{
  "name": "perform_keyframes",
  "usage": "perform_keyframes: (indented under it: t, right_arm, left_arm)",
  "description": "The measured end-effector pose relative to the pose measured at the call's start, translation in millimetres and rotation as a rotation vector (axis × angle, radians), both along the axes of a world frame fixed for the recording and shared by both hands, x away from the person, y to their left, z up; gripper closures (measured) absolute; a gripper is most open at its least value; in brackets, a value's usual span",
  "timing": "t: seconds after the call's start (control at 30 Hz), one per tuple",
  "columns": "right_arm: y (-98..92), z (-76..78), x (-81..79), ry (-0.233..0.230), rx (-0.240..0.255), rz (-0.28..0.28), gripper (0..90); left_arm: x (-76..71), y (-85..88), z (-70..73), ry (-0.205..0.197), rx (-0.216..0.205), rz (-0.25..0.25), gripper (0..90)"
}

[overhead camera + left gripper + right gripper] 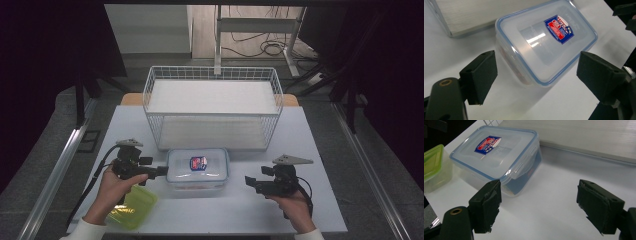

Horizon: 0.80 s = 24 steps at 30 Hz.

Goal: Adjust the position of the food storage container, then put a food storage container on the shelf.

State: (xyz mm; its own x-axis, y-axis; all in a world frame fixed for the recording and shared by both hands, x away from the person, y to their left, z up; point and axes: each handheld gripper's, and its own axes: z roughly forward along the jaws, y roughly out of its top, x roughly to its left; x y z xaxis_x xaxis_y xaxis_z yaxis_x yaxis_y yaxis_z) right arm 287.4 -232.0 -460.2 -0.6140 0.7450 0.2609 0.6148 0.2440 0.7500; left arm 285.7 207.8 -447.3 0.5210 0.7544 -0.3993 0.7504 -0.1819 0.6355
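So there's a white table (310, 200) with a big white wire basket (212, 107) at the back, and right in front of the basket, just about touching it, sits the clear lunchbox (197, 170) with a blue-rimmed lid and a red-and-blue sticker. The left gripper (161, 171) is right at the box's left end and the right gripper (248, 181) hangs a bit off its right side, both with jaws spread wide and gripping nothing. Smallest bit: a little green-lidded tub (132, 207) at the front left, under the left forearm.
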Motion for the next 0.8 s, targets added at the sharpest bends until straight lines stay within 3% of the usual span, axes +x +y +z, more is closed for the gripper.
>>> perform_keyframes:
  t: [0.53, 0.67, 0.8]
  right_arm:
    - [12.3, 5.3, 6.4, 0.002, -0.003, 0.034, 19.9]
    - [25.0, 3.6, 16.3, 0.019, -0.013, 0.062, 19.7]
    - [34.6, 3.9, 25.7, 0.034, 0.014, 0.081, 19.7]
  left_arm:
    - [8.2, -2.8, -7.8, 0.036, -0.033, -0.008, 14.3]
    - [20.9, -4.4, -13.0, 0.079, -0.062, 0.003, 13.0]
    - [31.6, -5.2, -14.2, 0.111, -0.059, -0.002, 12.2]
